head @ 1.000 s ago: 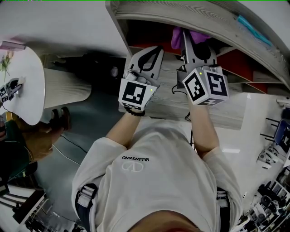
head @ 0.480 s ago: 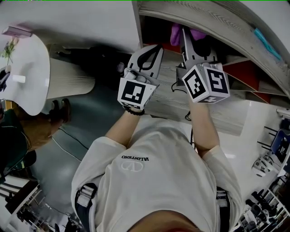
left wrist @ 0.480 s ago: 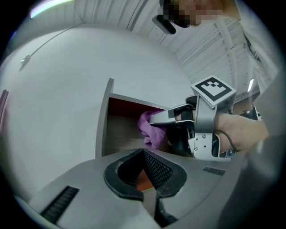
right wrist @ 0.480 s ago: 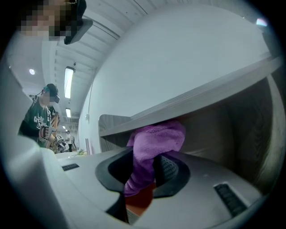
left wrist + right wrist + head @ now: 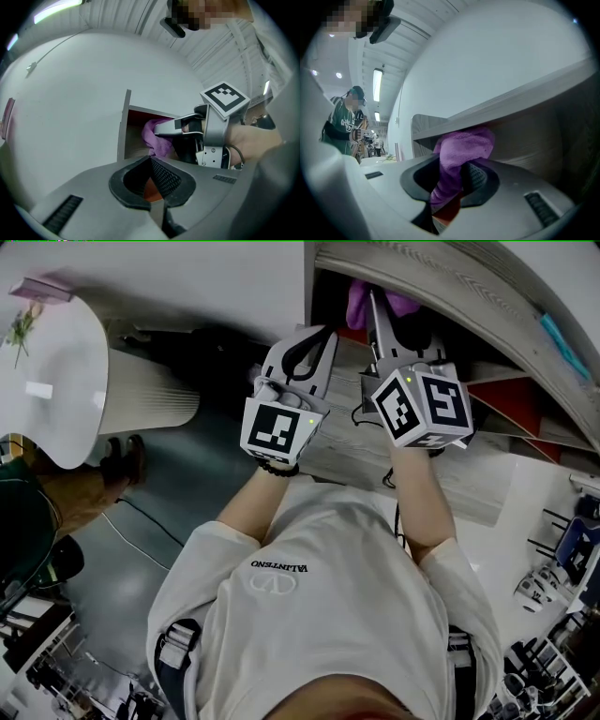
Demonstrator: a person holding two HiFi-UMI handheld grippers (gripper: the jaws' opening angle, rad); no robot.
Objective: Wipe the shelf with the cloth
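Observation:
My right gripper (image 5: 374, 302) reaches into the grey wooden shelf (image 5: 349, 452) and is shut on the purple cloth (image 5: 358, 304). In the right gripper view the cloth (image 5: 465, 144) bulges out past the right gripper (image 5: 457, 163), just under the upper shelf board (image 5: 511, 101). My left gripper (image 5: 326, 335) hovers beside it at the shelf's left end, shut with nothing in it. From the left gripper view, the left gripper (image 5: 151, 162) points at the shelf opening, where the cloth (image 5: 157, 137) and the right gripper's fingers (image 5: 174, 126) show. The cloth hides the board beneath it.
The shelf's left side wall (image 5: 123, 126) stands close to both grippers. A red back panel (image 5: 502, 390) lines the shelf. A round white table (image 5: 47, 381) sits to the left. A person in green (image 5: 347, 123) stands off to the side. Small gear (image 5: 553, 568) lies at right.
Both grippers and the cloth have shifted toward the shelf's left side wall. The right gripper stays shut on the cloth, the left stays shut and empty.

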